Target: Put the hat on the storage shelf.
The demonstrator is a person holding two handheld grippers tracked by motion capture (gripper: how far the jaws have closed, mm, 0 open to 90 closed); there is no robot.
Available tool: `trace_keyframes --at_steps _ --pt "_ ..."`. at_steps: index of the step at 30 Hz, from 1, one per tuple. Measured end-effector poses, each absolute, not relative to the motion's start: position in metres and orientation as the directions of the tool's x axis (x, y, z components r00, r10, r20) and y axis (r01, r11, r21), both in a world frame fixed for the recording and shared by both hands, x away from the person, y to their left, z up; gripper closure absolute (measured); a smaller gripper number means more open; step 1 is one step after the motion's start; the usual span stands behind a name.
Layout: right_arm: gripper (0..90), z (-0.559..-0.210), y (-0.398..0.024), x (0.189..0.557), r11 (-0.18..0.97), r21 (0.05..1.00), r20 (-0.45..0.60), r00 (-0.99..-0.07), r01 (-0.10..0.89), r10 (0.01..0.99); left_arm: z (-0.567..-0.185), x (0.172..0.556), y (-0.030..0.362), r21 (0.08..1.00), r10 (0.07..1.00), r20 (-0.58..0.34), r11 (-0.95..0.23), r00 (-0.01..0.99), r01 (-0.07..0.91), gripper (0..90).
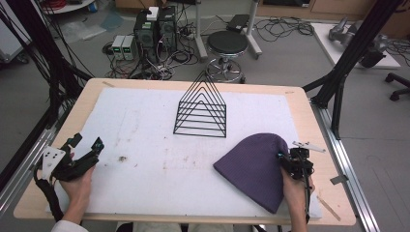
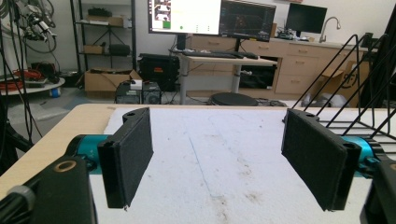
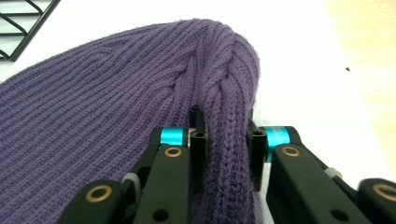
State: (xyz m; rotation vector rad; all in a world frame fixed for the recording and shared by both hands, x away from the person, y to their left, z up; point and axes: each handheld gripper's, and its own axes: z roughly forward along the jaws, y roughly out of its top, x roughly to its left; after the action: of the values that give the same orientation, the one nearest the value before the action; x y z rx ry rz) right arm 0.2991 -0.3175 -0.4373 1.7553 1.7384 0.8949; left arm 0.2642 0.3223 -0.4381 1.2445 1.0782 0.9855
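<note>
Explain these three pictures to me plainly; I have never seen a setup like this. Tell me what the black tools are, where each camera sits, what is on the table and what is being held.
A person at a table holds a hand-operated two-jaw gripper in each hand. The high view looks down from above. The other two cameras ride on the grippers, looking along their jaws. On the white mat stand a black wire rack and a purple knit beanie. The right gripper is shut on a fold at the beanie's edge. The left gripper is open, with nothing between its pads, over bare mat.
</note>
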Motion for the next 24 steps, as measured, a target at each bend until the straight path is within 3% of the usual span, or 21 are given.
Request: trace_keyframes --at_steps 10,17,24 --pt "79.8 -0.431 -0.308 0.294 -0.004 0.806 0.026 -0.028 0.591 0.999 -0.438 0.264 0.323 0.996 0.97 -0.086 0.087 0.226 0.006 24.9" --pt "79.8 -0.415 -0.278 0.283 0.19 0.885 -0.203 -0.014 0.424 0.979 -0.438 0.264 0.322 0.996 0.969 -0.088 0.089 0.232 0.005 25.1" --pt "79.4 -0.395 -0.262 0.271 0.194 0.954 -0.2 0.0 0.229 0.98 -0.438 0.263 0.32 0.997 0.967 -0.08 0.081 0.243 0.004 25.0"
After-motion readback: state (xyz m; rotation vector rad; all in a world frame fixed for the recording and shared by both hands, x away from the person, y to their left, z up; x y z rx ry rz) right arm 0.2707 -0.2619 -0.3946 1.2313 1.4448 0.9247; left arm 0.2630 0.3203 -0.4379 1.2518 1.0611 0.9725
